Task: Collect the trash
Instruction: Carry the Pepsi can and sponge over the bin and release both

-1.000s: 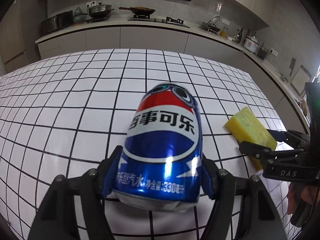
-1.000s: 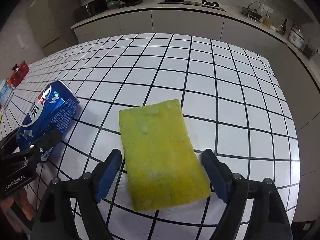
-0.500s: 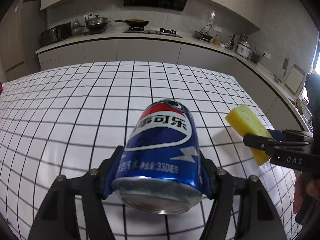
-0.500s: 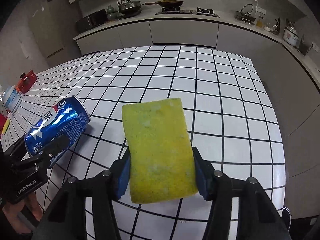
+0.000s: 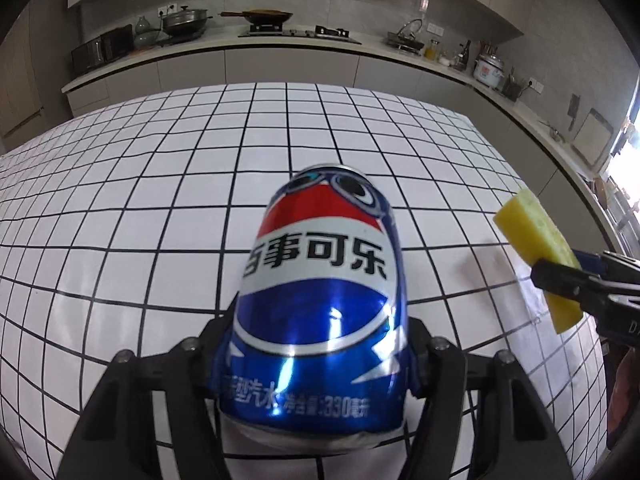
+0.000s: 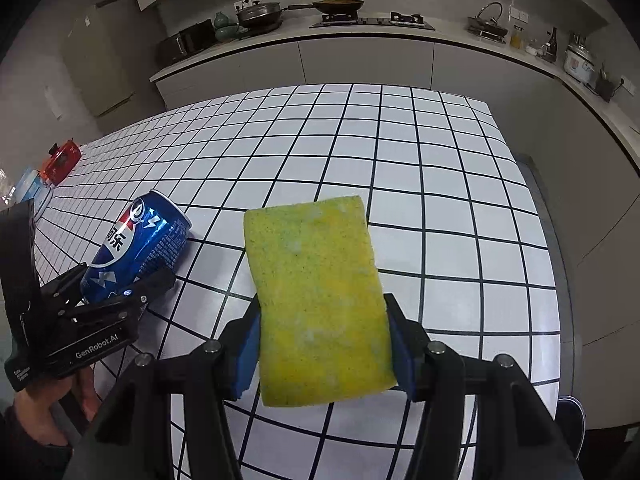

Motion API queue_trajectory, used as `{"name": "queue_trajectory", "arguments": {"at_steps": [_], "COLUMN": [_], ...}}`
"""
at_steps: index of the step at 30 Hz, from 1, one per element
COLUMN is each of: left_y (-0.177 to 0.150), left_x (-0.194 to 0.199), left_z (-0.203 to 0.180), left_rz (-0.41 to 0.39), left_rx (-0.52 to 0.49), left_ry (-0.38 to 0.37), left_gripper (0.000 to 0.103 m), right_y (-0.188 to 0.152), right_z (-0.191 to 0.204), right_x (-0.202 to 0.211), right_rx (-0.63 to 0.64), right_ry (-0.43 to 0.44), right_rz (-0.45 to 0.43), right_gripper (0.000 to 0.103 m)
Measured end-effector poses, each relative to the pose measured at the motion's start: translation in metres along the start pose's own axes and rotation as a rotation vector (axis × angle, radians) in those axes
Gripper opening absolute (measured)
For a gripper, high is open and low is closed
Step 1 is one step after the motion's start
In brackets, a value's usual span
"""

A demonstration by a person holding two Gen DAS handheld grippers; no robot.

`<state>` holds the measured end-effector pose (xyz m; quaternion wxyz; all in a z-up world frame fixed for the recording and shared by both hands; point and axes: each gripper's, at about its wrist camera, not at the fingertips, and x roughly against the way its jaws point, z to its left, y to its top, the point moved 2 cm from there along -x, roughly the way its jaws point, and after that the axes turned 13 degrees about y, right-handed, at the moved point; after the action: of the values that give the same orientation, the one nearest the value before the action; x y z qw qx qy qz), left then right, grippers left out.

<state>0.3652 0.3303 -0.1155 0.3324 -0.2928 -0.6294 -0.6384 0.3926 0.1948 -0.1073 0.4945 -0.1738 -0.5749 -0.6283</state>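
Observation:
A blue cola can (image 5: 320, 280) lies lengthwise between the pads of my left gripper (image 5: 320, 332), top end pointing away, held above the white grid table (image 5: 160, 200). The jaws are closing on it. The right wrist view shows the same can (image 6: 140, 244) in the left gripper (image 6: 132, 276) at the left. My right gripper (image 6: 322, 344) is shut on a yellow sponge (image 6: 320, 300), its blue pads pressing both long sides. The sponge hangs clear of the table (image 6: 440, 200). In the left wrist view the sponge (image 5: 536, 256) and right gripper (image 5: 568, 276) sit at the right edge.
A red object (image 6: 60, 156) and a blue-white container (image 6: 30, 188) stand at the table's far left. Behind the table runs a kitchen counter (image 6: 360, 36) with pots, a wok and a rice cooker (image 6: 578, 64). The table's right edge drops to the floor.
The right gripper's jaws closed on the sponge and lifted it off the table. The left gripper kept hold of the can, which tipped and swung while it moved.

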Motion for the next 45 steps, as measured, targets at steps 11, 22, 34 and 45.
{"name": "queue_trajectory", "arguments": {"at_steps": [11, 22, 34, 45], "left_y": [0.001, -0.014, -0.056, -0.107], "left_x": [0.058, 0.089, 0.117, 0.123], "left_z": [-0.043, -0.104, -0.258, -0.405], "left_rz": [-0.119, -0.156, -0.147, -0.085], "left_rx": [-0.038, -0.049, -0.117, -0.199], "left_ry": [-0.037, -0.060, -0.141, -0.250], "left_gripper": [0.065, 0.065, 0.065, 0.065], "right_y": [-0.013, -0.046, -0.129, -0.235], "right_z": [-0.015, -0.075, -0.232, -0.367], "right_x": [0.041, 0.101, 0.195, 0.230], "right_rx": [-0.018, -0.044, -0.146, -0.273], "right_ry": [-0.018, -0.025, -0.091, -0.132], "right_rz": [-0.047, -0.098, -0.102, -0.013], "right_gripper": [0.058, 0.058, 0.058, 0.058]}}
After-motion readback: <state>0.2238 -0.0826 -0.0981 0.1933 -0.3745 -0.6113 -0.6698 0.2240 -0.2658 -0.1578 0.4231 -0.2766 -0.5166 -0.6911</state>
